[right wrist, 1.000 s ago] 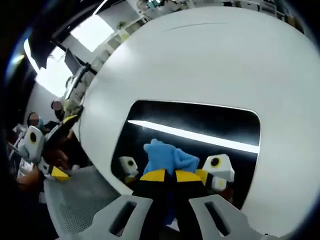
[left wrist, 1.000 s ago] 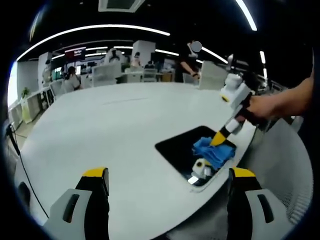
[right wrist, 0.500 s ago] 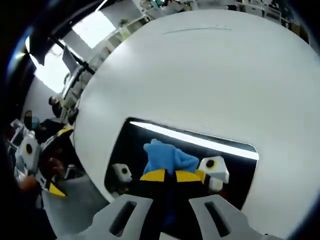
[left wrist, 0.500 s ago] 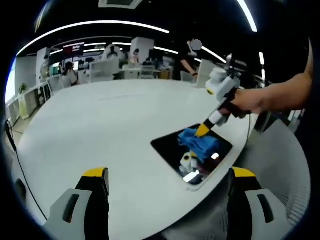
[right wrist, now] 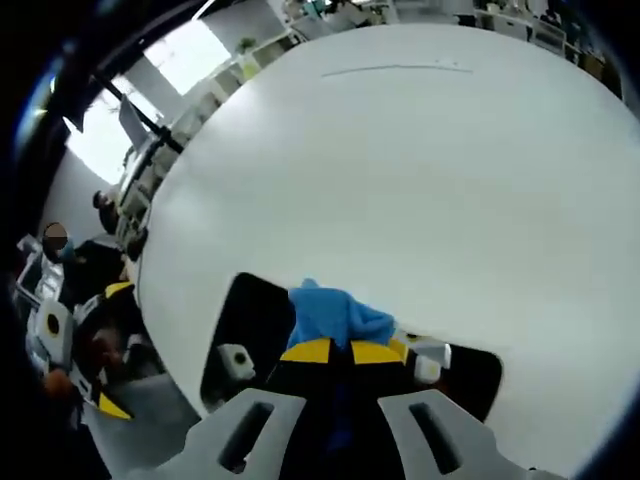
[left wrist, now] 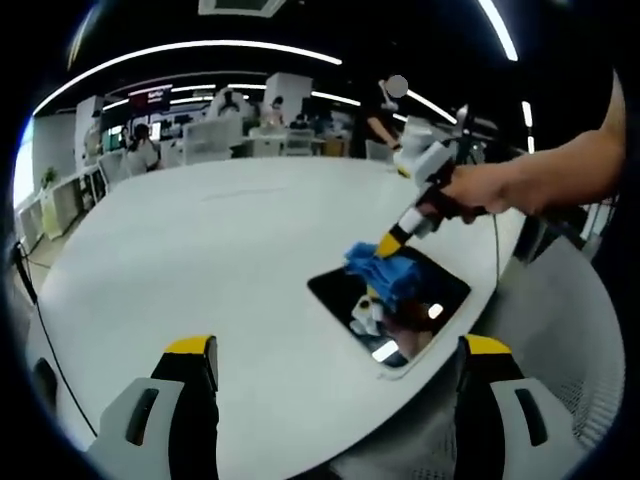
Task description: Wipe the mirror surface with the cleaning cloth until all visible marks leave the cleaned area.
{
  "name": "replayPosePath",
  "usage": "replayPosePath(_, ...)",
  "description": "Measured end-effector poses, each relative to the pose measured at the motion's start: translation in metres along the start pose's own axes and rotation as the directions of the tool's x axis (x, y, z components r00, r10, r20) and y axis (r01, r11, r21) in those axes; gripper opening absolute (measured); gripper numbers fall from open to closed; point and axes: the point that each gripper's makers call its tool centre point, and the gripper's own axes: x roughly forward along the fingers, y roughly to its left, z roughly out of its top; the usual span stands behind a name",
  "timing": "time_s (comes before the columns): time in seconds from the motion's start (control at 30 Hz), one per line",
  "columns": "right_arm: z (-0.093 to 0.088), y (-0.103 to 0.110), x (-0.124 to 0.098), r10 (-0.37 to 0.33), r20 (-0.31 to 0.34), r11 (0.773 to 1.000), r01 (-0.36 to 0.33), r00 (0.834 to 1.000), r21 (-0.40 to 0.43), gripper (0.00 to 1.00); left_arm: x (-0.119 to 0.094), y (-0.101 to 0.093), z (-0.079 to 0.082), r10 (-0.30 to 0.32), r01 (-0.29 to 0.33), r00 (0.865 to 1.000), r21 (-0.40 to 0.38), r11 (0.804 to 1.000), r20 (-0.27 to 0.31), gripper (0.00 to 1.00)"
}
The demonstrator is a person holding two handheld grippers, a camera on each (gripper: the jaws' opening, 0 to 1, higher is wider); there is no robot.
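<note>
A dark rectangular mirror (left wrist: 425, 300) lies flat near the white table's edge, also as the mirror (right wrist: 250, 320) in the right gripper view. A crumpled blue cloth (left wrist: 385, 272) rests on its far edge, where my right gripper (left wrist: 388, 243), held by a person's hand, is shut on it. In the right gripper view the right gripper (right wrist: 333, 352) pinches the cloth (right wrist: 335, 312) between yellow-tipped jaws at the mirror's far side. My left gripper (left wrist: 335, 350) hovers open over the table's near edge, well short of the mirror, with nothing between its jaws.
The big white round table (left wrist: 200, 260) stretches away beyond the mirror. A grey mesh chair (left wrist: 570, 340) stands to the right of the table. Desks, chairs and people fill the office background (left wrist: 220, 130).
The right gripper has pushed the blue cloth across the mirror from its near part to its far edge. The left gripper has stayed open and nearly still.
</note>
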Motion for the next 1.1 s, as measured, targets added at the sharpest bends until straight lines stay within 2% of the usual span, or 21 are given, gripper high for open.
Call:
replayPosePath(0.7,-0.001,0.0,-0.001,0.026,0.019,0.999,-0.025,0.999,-0.022,0.0,0.001,0.0,-0.005,-0.003,0.004,0.999,0.021,1.0,-0.034,1.0)
replayPosePath(1.1,-0.006,-0.016,-0.013,0.001,0.008,1.0,-0.001,1.0,-0.02,0.0,0.001,0.001,-0.005,0.004,-0.004,0.999,0.022,1.0,-0.035,1.0)
